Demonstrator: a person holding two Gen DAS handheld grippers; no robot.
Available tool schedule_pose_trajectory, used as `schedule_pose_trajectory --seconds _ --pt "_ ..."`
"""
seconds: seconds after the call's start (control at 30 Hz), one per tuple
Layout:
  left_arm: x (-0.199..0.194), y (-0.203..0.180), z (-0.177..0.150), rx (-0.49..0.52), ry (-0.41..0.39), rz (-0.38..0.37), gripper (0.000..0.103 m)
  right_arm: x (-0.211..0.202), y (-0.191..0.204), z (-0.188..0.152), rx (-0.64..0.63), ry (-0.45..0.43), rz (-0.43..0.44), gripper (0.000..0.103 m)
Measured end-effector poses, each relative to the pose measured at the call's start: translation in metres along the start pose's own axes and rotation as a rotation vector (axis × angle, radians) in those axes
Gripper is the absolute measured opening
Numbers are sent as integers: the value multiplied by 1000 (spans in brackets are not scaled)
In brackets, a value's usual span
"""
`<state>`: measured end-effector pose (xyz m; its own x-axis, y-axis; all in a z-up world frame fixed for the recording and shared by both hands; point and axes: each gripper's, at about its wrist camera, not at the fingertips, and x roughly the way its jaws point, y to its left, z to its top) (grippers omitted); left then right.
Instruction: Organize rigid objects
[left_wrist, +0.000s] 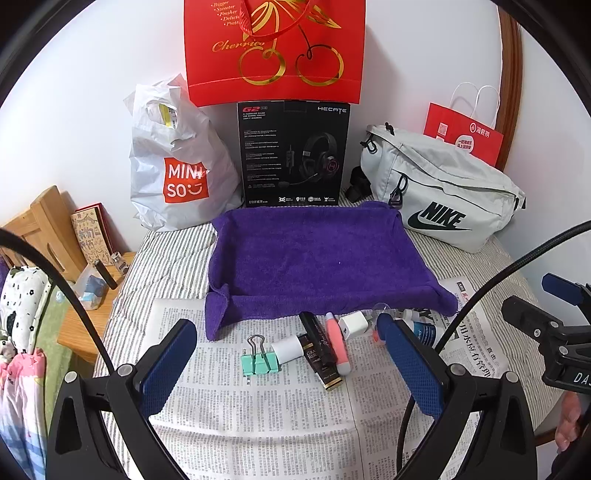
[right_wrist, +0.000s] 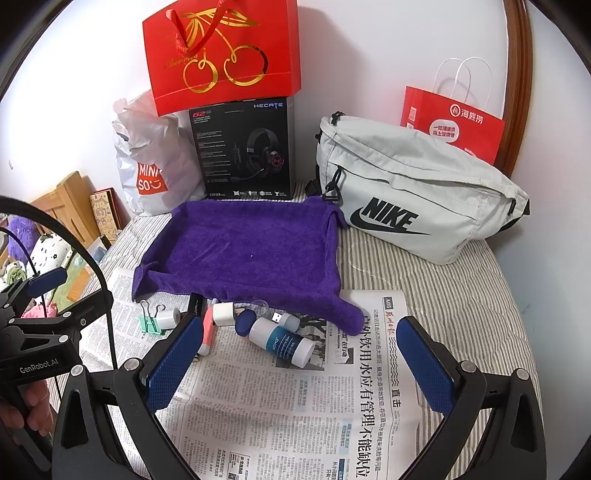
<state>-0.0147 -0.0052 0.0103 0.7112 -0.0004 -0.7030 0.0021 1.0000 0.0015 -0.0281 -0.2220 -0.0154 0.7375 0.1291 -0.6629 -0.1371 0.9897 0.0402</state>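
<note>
Nothing sorted yet, by the look of it. Purple towel tray (left_wrist: 314, 258) sits at 12 o'clock from both grippers and shows nothing inside in either view.

All the small items lie in a loose row on the newspaper (left_wrist: 258, 406), just in front of the tray's near edge:
- mint binder clip (left_wrist: 258, 360) at the 9 o'clock end
- white cylinder (left_wrist: 290, 347) touching the clip on its 3 o'clock side
- black box with gold trim (left_wrist: 321, 354) next, running 11 to 5 o'clock
- pink-and-white tube (left_wrist: 338, 343) just beside the box
- white charger cube (left_wrist: 352, 325) at the tube's far end
- white bottle with blue label (right_wrist: 282, 341) lying on its side at the 3 o'clock end
- blue cap (right_wrist: 245, 321) touching the bottle's far end
- USB stick (right_wrist: 286, 319) at 12 o'clock of the bottle, close to the towel's edge
- something clear near the charger, too blurred to name

Left gripper (left_wrist: 291, 369): jaws spread wide, holding nothing, hovering over the clip/box end of the row.
Right gripper (right_wrist: 299, 363): jaws spread wide, holding nothing, bottle between them and slightly ahead.

My read: start of task, zero items placed, whole row left to move. Tray looks like the target, but that's a guess from layout. Background bags and the headset box look like clutter, not part of the job.
</note>
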Motion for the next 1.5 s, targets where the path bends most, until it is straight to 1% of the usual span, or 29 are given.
schedule_pose_trajectory --seconds 1.17,1.5 --pt "1 1 -2 14 7 3 103 0 -1 -2 4 3 -1 103" --pt "4 1 -3 27 11 -9 103 4 -1 -4 2 8 -1 103"
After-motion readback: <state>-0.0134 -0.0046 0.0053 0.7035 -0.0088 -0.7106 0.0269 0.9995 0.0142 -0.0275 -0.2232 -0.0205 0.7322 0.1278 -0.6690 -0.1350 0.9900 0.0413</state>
